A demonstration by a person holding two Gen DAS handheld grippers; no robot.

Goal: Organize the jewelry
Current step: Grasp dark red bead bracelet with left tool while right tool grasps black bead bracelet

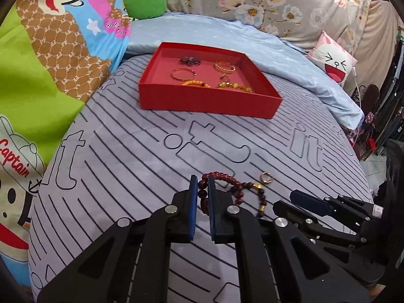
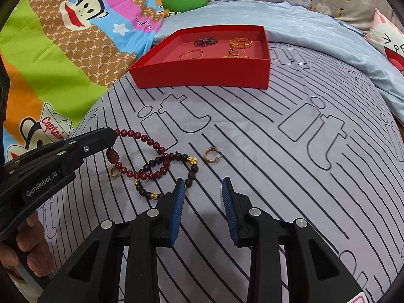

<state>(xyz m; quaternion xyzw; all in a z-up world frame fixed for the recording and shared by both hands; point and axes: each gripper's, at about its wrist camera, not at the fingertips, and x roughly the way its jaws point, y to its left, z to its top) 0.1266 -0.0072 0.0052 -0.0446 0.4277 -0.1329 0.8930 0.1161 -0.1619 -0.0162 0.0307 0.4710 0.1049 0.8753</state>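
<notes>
A red bead string [image 1: 228, 179] [image 2: 149, 142] lies on the grey striped bedsheet. My left gripper [image 1: 202, 184] [image 2: 111, 139] is shut on its beads near one end. A dark bead bracelet with gold charms [image 1: 260, 197] [image 2: 176, 174] lies tangled with it. A gold ring [image 1: 266, 178] [image 2: 212, 155] lies just right of the beads, and a smaller gold ring [image 2: 115, 171] lies on the sheet beside the string. My right gripper [image 2: 202, 192] [image 1: 285, 202] is open and empty, its left finger touching the dark bracelet. A red tray [image 1: 202, 101] [image 2: 202, 75] farther back holds several bracelets and rings.
A cartoon monkey quilt [image 1: 50, 50] [image 2: 63, 50] lies left. A light blue sheet [image 1: 277, 50] [image 2: 328, 32], a floral blanket [image 1: 277, 5] and a pink face cushion [image 1: 333, 63] lie behind and right. A green cushion [image 1: 144, 2] sits at the back.
</notes>
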